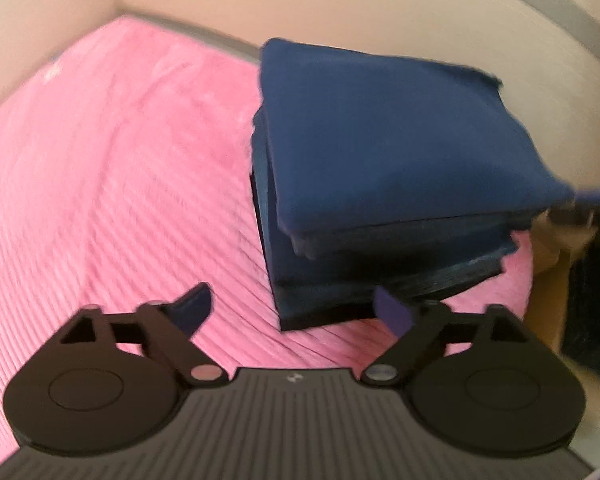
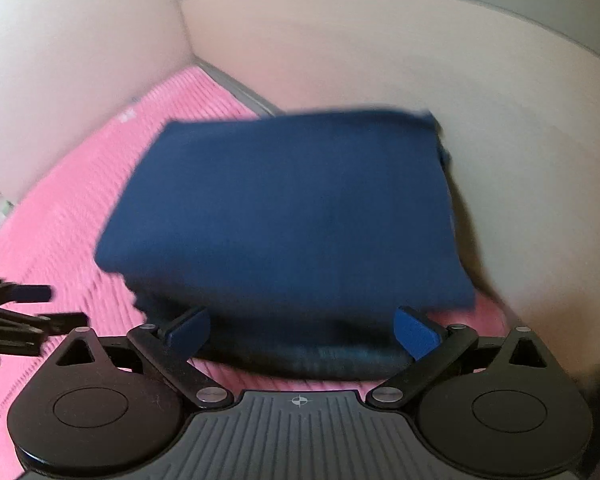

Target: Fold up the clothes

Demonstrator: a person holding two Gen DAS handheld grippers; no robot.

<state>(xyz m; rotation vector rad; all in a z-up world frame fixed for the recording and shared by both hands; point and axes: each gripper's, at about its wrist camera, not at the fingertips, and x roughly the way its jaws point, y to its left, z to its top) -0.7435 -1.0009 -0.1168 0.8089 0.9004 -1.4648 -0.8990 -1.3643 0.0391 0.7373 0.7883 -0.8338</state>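
Observation:
A stack of folded navy-blue clothes (image 1: pixel 380 160) sits on a pink ribbed blanket (image 1: pixel 120 180), close to the wall. In the left wrist view my left gripper (image 1: pixel 296 312) is open, its fingers spread just short of the stack's near left corner, nothing between them. In the right wrist view the same blue stack (image 2: pixel 292 216) fills the middle, and my right gripper (image 2: pixel 300 332) is open with its fingers on either side of the stack's near edge. The left gripper's dark fingers (image 2: pixel 28 312) show at the left edge there.
Beige walls (image 1: pixel 340 8) meet in a corner behind the blanket. A grey rim (image 2: pixel 240 88) runs along the blanket's far side. At the right edge of the left wrist view are a tan surface (image 1: pixel 552 280) and something dark.

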